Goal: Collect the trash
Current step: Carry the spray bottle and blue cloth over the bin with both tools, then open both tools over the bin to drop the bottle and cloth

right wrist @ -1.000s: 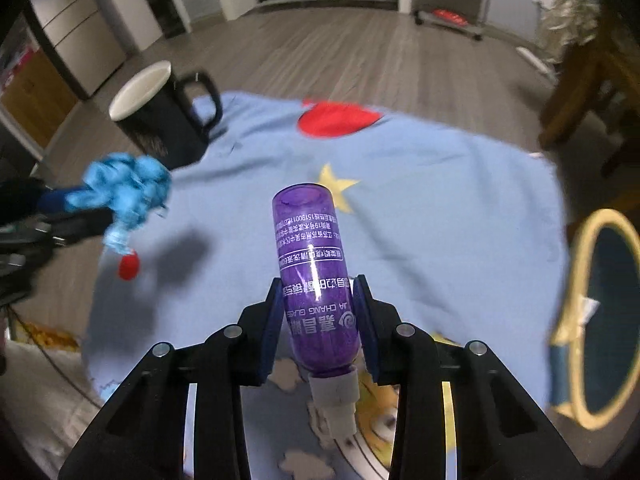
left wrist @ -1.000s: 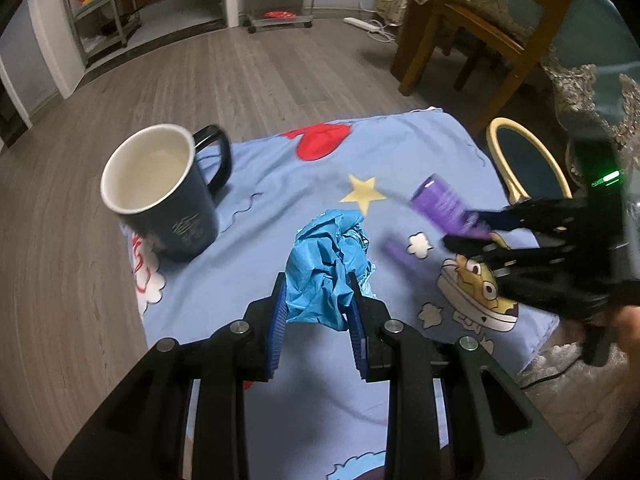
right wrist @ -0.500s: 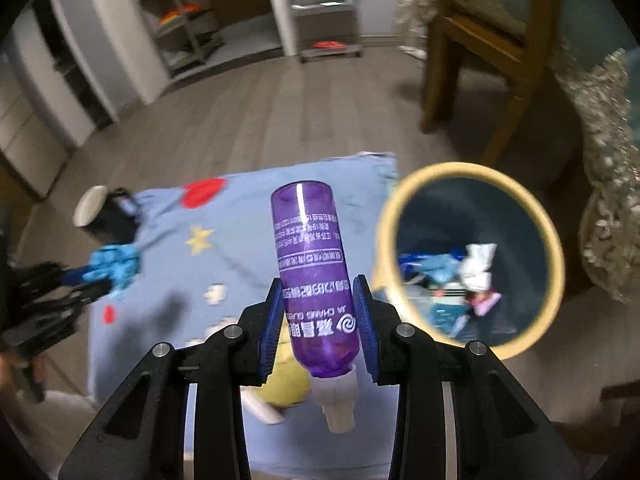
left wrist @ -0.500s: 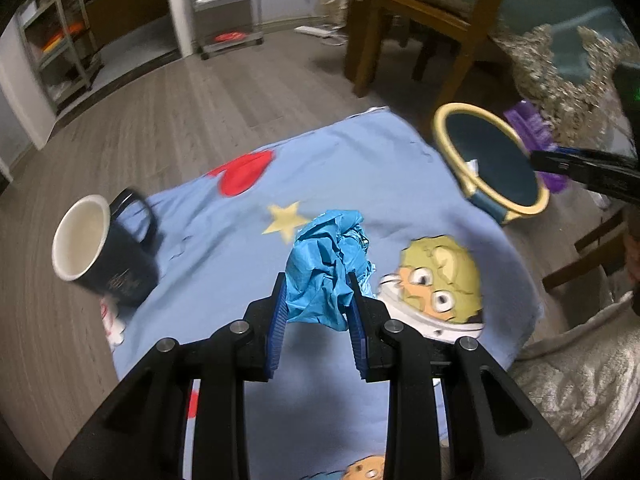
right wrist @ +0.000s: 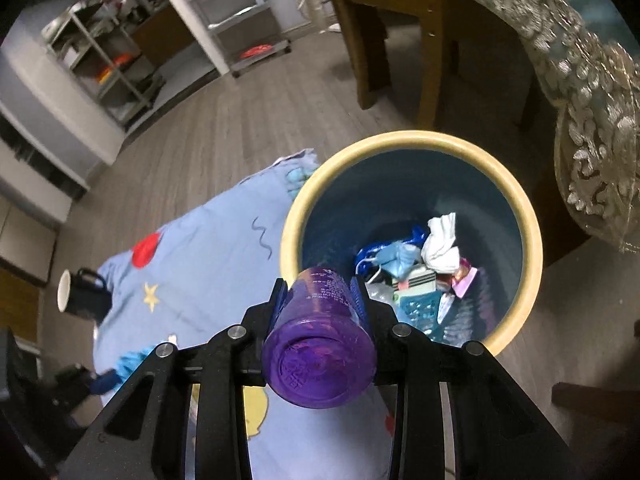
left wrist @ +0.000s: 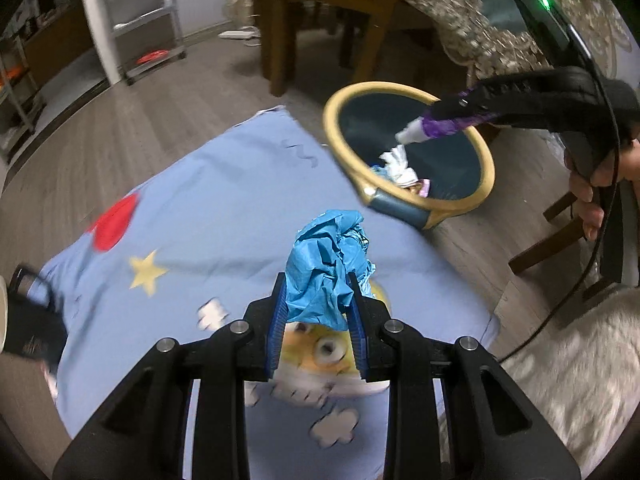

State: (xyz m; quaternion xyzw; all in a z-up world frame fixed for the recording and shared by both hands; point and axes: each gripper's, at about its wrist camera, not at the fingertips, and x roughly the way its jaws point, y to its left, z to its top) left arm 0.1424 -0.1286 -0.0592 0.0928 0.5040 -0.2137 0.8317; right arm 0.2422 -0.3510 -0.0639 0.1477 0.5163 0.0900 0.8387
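The right tool [right wrist: 320, 300] is clamped on a purple bottle [right wrist: 320, 356], with the jaws closing a little further on it. The bottle is taken across its body, the flat base toward the camera and the white nozzle end [left wrist: 408, 134] pointed down over the open bin [right wrist: 516, 196]. It is judged to be empty, light plastic: smooth, somewhat slippery, and liable to swivel between the pads, as its tilted lie suggests. A hold at mid-body is judged sound.

The left tool [left wrist: 318, 304] is set narrow on a crumpled wad of blue paper [left wrist: 328, 268], which bulges above the pads [left wrist: 278, 320]. The wad is judged very light, soft and springy; it can be squeezed hard without harm and gripped anywhere, though thin edges could tear or catch on the ribbed pads at release. It is held above the blue cloth [left wrist: 208, 208] covering the desk, short of the bin.

The bin, yellow-rimmed, stands just beside the cloth's edge and already contains white tissue [right wrist: 440, 244] and wrappers. A dark mug [right wrist: 82, 294] stands on the cloth's far corner.
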